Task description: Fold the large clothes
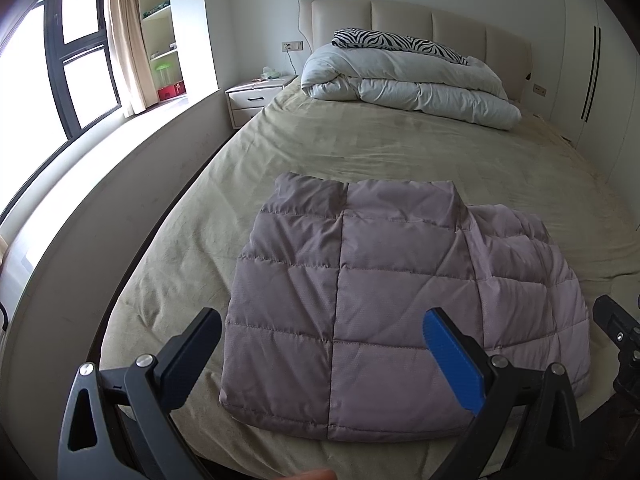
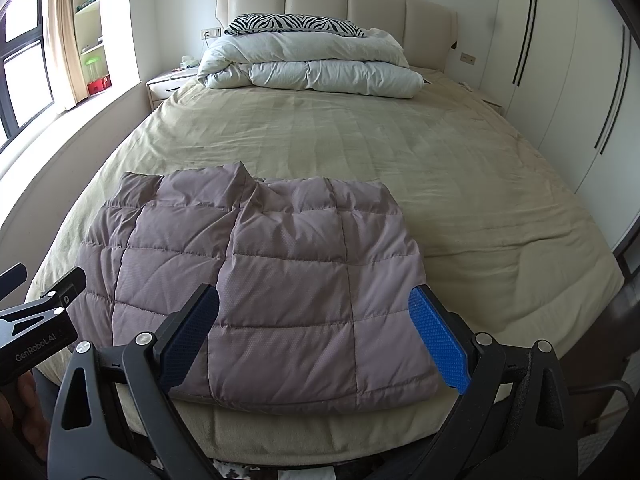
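Jacket point(image 1: 360, 300) lies folded on the bed point(image 1: 360, 140), just ahead of our left tongs point(image 1: 320, 344) and right tongs point(image 2: 314, 328); both pairs spread wide, gripping nothing.

jackets: 1 point(image 1: 384, 296) | duvets: 1 point(image 1: 408, 84) | zebra pillows: 1 point(image 1: 396, 42) | nightstands: 1 point(image 1: 252, 98) | tongs: 2 point(image 1: 320, 344) point(image 2: 316, 324)

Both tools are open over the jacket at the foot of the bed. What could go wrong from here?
1. The jacket is puffy and only loosely folded, so the stack could spring open if nudged.
2. It lies near the foot edge of the bed; a pull toward you might drag it off.
3. The left tool and right tool hover close side by side, so they could collide.
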`<state>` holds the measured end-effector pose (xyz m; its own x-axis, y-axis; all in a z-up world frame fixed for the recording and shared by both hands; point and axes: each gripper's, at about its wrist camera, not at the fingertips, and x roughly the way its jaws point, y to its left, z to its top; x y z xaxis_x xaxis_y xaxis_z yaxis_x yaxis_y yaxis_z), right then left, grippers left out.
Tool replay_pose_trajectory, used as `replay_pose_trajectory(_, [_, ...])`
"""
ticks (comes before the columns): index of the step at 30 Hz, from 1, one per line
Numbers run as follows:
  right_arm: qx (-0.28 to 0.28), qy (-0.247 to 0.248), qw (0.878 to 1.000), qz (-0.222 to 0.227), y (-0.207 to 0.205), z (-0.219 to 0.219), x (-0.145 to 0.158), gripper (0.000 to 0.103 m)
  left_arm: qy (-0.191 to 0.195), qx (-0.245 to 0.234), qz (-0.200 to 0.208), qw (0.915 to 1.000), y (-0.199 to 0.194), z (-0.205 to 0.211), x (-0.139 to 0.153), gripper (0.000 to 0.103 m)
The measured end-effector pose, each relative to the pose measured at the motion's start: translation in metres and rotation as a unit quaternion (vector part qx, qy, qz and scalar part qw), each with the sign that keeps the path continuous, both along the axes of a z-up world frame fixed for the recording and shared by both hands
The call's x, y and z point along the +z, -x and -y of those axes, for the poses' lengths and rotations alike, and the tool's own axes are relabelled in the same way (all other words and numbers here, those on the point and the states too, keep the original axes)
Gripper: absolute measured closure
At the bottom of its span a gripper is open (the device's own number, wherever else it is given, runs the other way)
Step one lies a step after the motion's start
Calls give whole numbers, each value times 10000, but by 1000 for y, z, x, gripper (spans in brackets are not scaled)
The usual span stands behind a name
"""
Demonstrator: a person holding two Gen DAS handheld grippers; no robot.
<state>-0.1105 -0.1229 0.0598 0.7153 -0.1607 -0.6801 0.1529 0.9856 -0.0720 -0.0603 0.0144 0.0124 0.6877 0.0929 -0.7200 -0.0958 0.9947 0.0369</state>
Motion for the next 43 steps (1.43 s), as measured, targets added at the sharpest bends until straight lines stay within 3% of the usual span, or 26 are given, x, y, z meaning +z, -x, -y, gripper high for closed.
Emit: replay_pose_trajectory(43, [-2,-3,10000,-39,3,-2,-8,6,157,-144,-106,9997,-5,-9,-3,0])
